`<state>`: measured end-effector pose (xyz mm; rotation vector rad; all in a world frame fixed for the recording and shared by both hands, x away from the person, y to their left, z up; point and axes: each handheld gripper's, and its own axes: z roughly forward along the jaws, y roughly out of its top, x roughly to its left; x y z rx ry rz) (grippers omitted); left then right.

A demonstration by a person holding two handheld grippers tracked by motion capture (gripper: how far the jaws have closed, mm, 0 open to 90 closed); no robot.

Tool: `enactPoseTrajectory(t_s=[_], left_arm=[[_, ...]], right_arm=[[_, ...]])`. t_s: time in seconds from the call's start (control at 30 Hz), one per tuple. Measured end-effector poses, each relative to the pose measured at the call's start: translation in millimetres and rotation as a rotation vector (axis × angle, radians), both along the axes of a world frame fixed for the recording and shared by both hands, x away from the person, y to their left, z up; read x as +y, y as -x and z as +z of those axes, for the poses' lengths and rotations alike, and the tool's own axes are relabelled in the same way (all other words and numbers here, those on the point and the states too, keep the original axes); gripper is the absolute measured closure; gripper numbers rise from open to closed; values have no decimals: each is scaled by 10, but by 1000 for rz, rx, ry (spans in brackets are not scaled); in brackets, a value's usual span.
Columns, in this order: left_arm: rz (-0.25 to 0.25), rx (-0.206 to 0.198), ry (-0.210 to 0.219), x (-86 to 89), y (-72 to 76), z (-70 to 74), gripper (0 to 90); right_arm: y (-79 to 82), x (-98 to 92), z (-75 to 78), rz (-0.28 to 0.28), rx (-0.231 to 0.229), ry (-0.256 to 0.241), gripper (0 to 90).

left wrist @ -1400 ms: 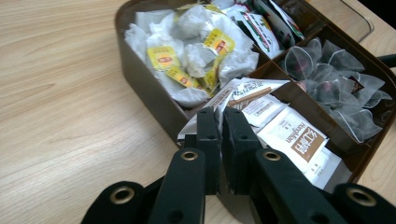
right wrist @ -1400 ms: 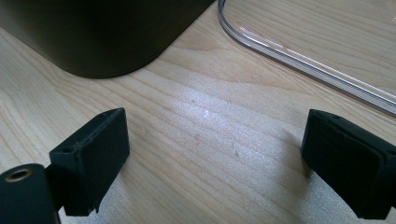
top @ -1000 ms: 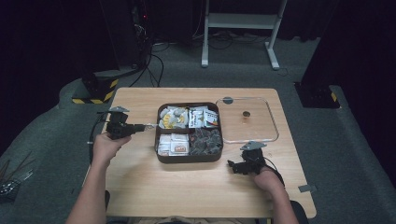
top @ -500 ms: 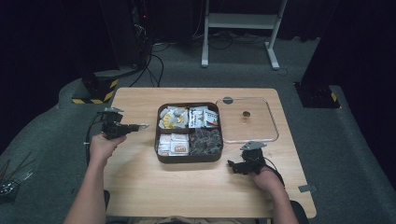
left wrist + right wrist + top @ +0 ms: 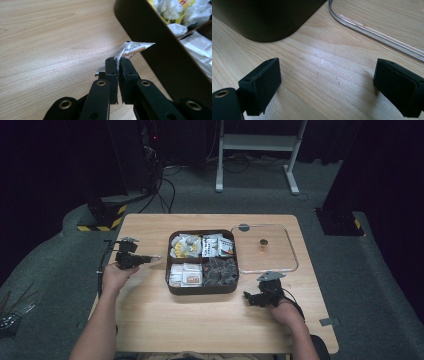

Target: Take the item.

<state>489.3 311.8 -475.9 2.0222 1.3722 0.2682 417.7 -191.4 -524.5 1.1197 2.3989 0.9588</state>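
**One sachet pinched clear of the box, the other gripper waiting**

Two grippers are at work over the wooden table [image 5: 150,320], and nearest the person is the right gripper [image 5: 250,298], resting low by the front right corner of the dark compartment box [image 5: 200,290]. In the right gripper view its jaws stand spread wide with nothing but bare wood between them; the rounded box corner [image 5: 269,22] lies just ahead, and the edge of the clear lid [image 5: 372,31] runs off to one side.

Farther up on the other side, the left gripper [image 5: 148,260] is held just to the left of the box. Its jaws are pressed together on a small paper sachet [image 5: 131,48], white with a tan printed band, which sticks out past the jaw tips towards the box wall [image 5: 160,50]. The sachet hangs above the table, outside the box and close to its left side.

Inside the box, four compartments hold crumpled yellow-and-white packets [image 5: 185,246], printed sachets [image 5: 218,246], pale sachets [image 5: 185,274] and dark packets [image 5: 220,271]. The clear lid [image 5: 290,262] lies flat on the table to the right of the box, with a small knob [image 5: 263,242] at its middle.

Judging by this, the step in hand is carrying one sachet between box and table. The next move likely calls for a steady pinch while the sachet is placed, then a clean release.
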Motion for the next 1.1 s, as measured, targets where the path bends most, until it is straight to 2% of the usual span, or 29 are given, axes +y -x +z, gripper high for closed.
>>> enactPoseTrajectory(t_s=[0.13,0.27,0.43,0.5,0.63,0.83,1.0,1.1], left_arm=[[-3,5,2,-33,-33,-56,858],[-12,37,-18,-69,-76,-147,858],[-15,39,-2,-89,-92,-176,855],[-25,42,-12,-102,-90,-183,848],[-32,42,-28,-124,-83,-180,799],[-38,53,-10,-127,-77,-164,692],[-35,41,18,-119,-54,-116,621],[-36,14,26,-116,-13,-81,585]], right_arm=[[-1,1,0,0,0,0,76],[-2,1,0,1,-1,0,76],[-2,1,0,1,-1,0,76],[-2,0,-1,1,-2,0,76],[-2,1,-1,1,-2,0,76],[-2,0,-1,1,-2,0,77],[-1,1,0,-1,-1,-1,77],[0,1,0,-1,0,-1,77]])
